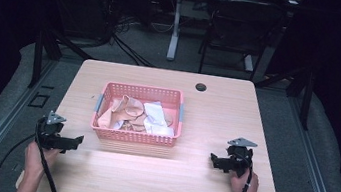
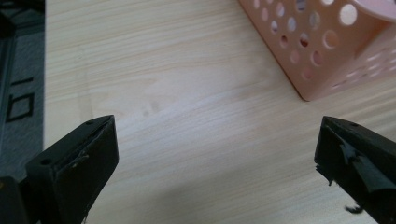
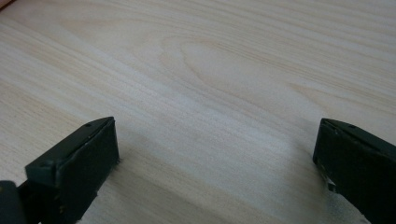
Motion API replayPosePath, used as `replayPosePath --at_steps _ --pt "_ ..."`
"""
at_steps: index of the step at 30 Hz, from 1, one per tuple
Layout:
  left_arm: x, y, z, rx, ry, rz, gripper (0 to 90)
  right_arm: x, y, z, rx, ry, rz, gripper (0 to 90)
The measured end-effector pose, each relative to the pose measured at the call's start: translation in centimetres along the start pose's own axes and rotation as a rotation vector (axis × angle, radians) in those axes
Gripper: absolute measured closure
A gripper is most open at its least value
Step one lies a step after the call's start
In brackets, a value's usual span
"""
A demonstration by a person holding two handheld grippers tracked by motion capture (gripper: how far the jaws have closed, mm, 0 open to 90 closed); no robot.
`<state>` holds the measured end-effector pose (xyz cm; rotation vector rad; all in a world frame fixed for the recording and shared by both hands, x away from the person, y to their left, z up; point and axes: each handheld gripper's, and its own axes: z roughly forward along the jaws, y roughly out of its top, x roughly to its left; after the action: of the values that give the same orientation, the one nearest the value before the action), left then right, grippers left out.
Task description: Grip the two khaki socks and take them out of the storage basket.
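Beside the half-cropped basket [image 2: 327, 51], left tool [image 2: 217, 154] and right tool [image 3: 217, 154] spread wide.

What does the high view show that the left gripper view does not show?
High view alone: the cloth pieces inside the pink basket, the right gripper, both hands, and the floor beyond the table. Left gripper view alone: a close look at the left gripper, jaws wide apart, nothing between them. Both: the basket's perforated wall and the wooden table.

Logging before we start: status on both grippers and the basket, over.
Left gripper open, right gripper open, both empty, flanking the basket. Pink basket mid-table, holding crumpled peach and white cloths. Table between them bare.
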<state>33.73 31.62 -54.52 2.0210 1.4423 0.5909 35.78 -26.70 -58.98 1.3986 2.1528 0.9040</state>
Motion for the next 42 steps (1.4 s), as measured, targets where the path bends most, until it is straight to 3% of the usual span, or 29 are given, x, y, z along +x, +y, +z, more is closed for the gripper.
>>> replayPosePath --at_steps 8,12,16,25,30,37,42 --pt "0.4 0.8 -2.0 0.024 0.004 -0.058 0.0 0.0 0.0 0.0 0.002 0.001 -0.003 0.0" --pt "0.5 1.4 -3.0 0.06 -0.007 -0.042 0.0 0.0 0.0 0.0 0.001 0.002 -0.003 0.0" --pt "0.5 2.6 -4.0 0.049 -0.029 -0.032 0.1 0.0 0.0 0.0 0.001 0.001 -0.003 0.0" --pt "-0.7 6.8 -4.5 0.062 -0.068 0.021 0.1 0.0 0.0 0.0 0.001 0.001 -0.003 0.0" --pt "-1.9 9.4 -4.8 0.058 -0.085 0.077 0.4 0.0 0.0 0.0 0.002 0.003 -0.004 0.0" --pt "-2.7 12.7 -5.2 0.079 -0.095 0.072 0.1 0.0 0.0 0.0 0.003 0.003 -0.004 0.0" --pt "-3.0 14.9 -4.6 0.119 -0.107 0.097 0.1 0.0 0.0 0.0 0.002 0.002 -0.004 0.0"
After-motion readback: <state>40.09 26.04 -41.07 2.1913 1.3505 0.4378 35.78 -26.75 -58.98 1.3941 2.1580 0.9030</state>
